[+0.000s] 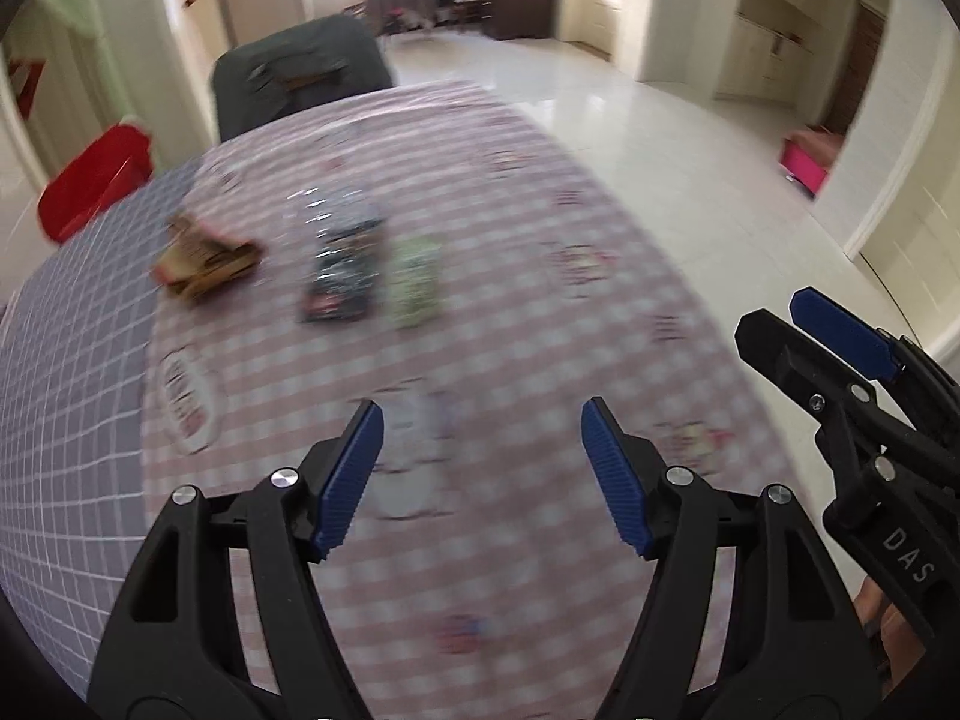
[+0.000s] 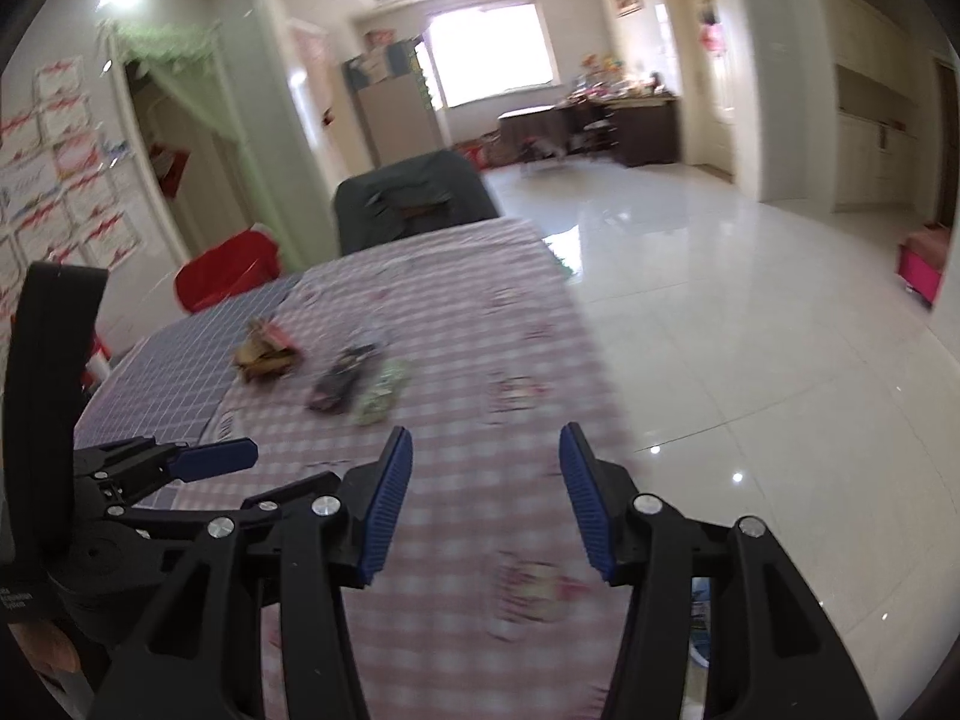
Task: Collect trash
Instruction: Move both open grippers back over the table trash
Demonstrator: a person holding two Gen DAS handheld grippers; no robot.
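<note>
Three pieces of trash lie in a row on the pink checked tablecloth (image 1: 480, 192): a crumpled brown and red wrapper (image 1: 204, 261), a dark wrapper (image 1: 342, 279) and a pale green packet (image 1: 414, 282). They also show in the right wrist view: the brown wrapper (image 2: 264, 351), the dark wrapper (image 2: 342, 384), the green packet (image 2: 381, 393). My left gripper (image 1: 483, 474) is open and empty, above the table, well short of the trash. My right gripper (image 2: 486, 498) is open and empty near the table's right edge. Both views are blurred.
A dark covered chair (image 1: 300, 75) stands at the table's far end and a red chair (image 1: 96, 180) at its left. A blue grid cloth (image 1: 66, 390) covers the table's left part. Glossy tiled floor (image 2: 720, 330) lies to the right.
</note>
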